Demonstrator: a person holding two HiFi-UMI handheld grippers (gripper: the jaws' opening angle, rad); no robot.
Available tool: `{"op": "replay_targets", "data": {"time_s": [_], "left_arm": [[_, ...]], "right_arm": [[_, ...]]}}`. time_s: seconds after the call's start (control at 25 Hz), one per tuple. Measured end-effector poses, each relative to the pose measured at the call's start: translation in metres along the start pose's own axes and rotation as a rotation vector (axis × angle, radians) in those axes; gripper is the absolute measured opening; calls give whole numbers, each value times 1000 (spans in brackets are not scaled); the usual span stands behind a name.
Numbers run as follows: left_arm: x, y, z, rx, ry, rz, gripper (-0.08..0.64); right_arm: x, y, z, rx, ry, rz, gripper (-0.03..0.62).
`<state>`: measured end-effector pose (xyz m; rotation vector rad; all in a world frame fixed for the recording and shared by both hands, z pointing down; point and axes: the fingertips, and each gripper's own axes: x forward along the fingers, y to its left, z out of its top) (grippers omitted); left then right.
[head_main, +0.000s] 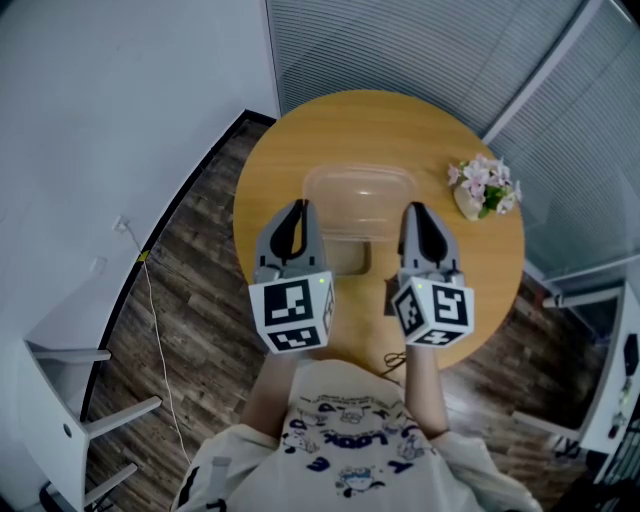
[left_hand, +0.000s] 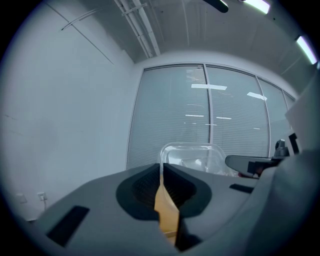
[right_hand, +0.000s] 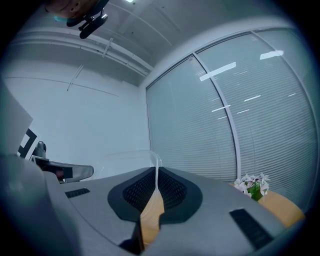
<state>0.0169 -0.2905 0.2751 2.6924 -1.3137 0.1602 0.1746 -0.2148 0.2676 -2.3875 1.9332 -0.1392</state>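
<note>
Clear plastic container (head_main: 358, 200), a shallow rectangle with rounded corners and a thin flanged rim, sits over the middle of the round, smooth light-wood table (head_main: 300, 135). It is gripped at both short sides. The left gripper (head_main: 298, 207) is clenched on the left rim: in the left gripper view its ribbed dark pads (left_hand: 145, 186) meet at the tips (left_hand: 161, 167) with only the thin transparent edge (left_hand: 192, 156) between them. The right gripper (head_main: 413, 210) is likewise clamped on the opposite rim, the clear flange rising from its closed tips (right_hand: 156, 172). Whether the container's base rests on the wood or hangs just above it cannot be determined. Its contents are hard to make out through the glare. A small pale pot of pink flowers (head_main: 484, 185) stands well apart, near the table's right edge, and is partly cut off by the gripper body in the right gripper view (right_hand: 252, 184). Dark plank flooring (head_main: 200, 260) surrounds the table.
</note>
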Motion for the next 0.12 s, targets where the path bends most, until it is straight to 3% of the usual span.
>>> {"op": "replay_targets", "data": {"time_s": [0.12], "left_arm": [[3,2,-1,-1,4,-1,21]], "right_arm": [[2,0,-2,0,5,-3,20]]}}
